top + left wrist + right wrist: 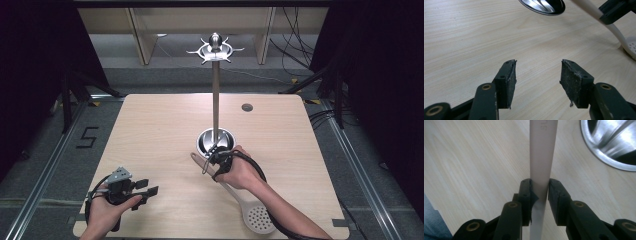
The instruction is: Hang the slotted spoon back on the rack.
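Note:
A beige slotted spoon [260, 218] lies slantwise on the wooden table [150, 125], its perforated head near the front edge. My right gripper [212, 156] is shut on its handle [542, 150] near the far end, one pad pressed on each side. Just beyond stands a metal utensil stand [215, 100] with a round shiny base [609, 142] and a ring of hooks [215, 50] on top. My left gripper [149, 187] rests at the front left, open, with bare wood between its pads [509, 80]. Far off in the left gripper view are the spoon [594, 12] and the right gripper [614, 11].
A small dark round hole [247, 107] sits in the table toward the back right. The person's forearms come in from the bottom edge. Cables trail from both grippers. Dark floor with rails surrounds the table.

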`<state>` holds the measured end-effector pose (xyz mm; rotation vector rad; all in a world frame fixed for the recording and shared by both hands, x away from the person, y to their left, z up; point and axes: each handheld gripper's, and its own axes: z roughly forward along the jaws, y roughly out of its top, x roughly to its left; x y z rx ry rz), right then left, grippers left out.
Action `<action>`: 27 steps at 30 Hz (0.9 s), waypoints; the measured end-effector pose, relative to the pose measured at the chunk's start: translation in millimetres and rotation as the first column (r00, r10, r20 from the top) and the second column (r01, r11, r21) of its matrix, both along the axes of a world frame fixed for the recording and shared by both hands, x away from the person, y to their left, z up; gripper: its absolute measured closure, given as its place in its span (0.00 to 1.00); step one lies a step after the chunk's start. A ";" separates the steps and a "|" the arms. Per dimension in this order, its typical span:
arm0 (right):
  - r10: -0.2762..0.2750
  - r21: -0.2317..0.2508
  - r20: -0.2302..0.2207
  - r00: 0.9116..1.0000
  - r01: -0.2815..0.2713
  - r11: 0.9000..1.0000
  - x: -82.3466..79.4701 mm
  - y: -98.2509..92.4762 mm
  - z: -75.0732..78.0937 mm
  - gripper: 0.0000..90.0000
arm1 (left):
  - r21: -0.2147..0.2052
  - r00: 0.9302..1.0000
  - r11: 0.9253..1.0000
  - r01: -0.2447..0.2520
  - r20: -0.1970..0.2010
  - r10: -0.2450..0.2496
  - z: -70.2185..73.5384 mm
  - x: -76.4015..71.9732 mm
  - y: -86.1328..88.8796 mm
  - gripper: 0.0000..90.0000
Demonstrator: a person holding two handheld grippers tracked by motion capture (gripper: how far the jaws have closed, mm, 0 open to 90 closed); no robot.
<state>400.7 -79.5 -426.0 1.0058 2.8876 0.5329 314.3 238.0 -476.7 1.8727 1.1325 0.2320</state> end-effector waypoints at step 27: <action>-0.197 0.374 0.312 0.930 0.071 0.925 -38.8 -69.1 45.2 0.82 | 0.004 1.000 1.000 -0.006 -0.003 0.006 -0.8 -0.2 -0.4 0.50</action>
